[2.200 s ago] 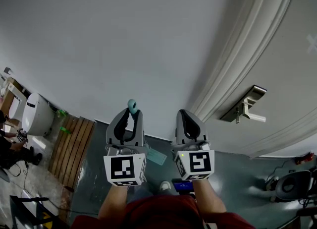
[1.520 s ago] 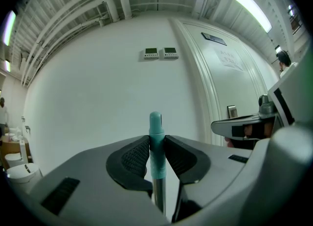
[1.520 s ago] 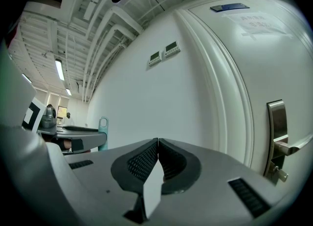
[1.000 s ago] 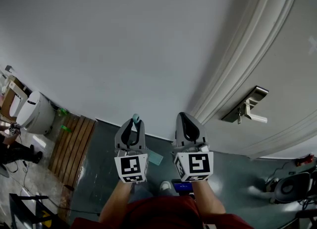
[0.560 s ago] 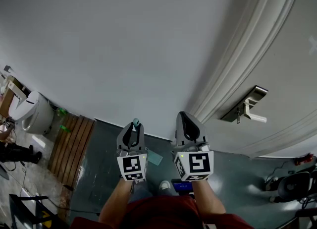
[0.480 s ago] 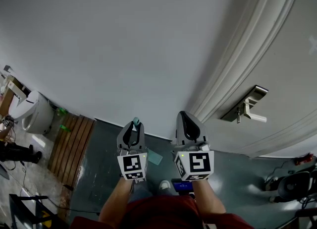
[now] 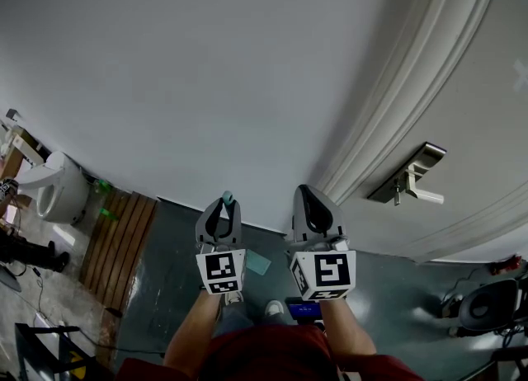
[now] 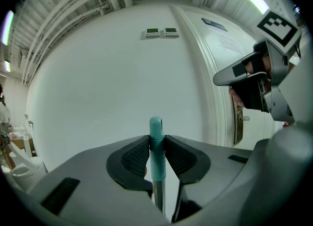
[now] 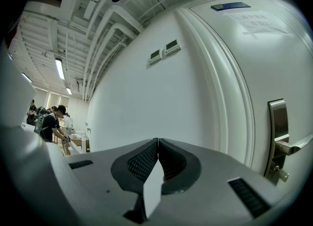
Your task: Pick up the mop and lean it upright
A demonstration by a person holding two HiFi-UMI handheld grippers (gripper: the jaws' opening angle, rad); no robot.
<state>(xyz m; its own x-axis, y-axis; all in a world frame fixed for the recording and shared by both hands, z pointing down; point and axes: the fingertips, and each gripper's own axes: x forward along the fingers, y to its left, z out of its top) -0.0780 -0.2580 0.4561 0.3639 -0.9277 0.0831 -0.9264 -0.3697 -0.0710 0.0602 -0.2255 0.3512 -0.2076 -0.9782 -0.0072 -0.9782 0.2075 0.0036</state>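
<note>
The mop's teal handle tip (image 8: 156,134) stands upright between the pads of my left gripper (image 8: 156,141), which is shut on it; its metal pole (image 8: 158,198) runs down below the jaws. In the head view the left gripper (image 7: 221,204) is held level in front of the white wall (image 7: 206,82), with the teal tip (image 7: 227,199) poking above it and the teal mop head (image 7: 258,263) on the floor below. My right gripper (image 7: 307,193) is level beside it, apart from the mop. Its pads (image 9: 146,161) meet with nothing between them.
A white door with a metal lever handle (image 7: 410,181) and a moulded frame (image 7: 388,115) is to the right. A slatted wooden platform (image 7: 124,243) and a white fixture (image 7: 56,194) lie at the left, and a dark round appliance (image 7: 483,307) sits at the lower right.
My left gripper has sunk down along the wall with the mop handle in it, with hardly any movement in the last half second. The right gripper has stayed put.
</note>
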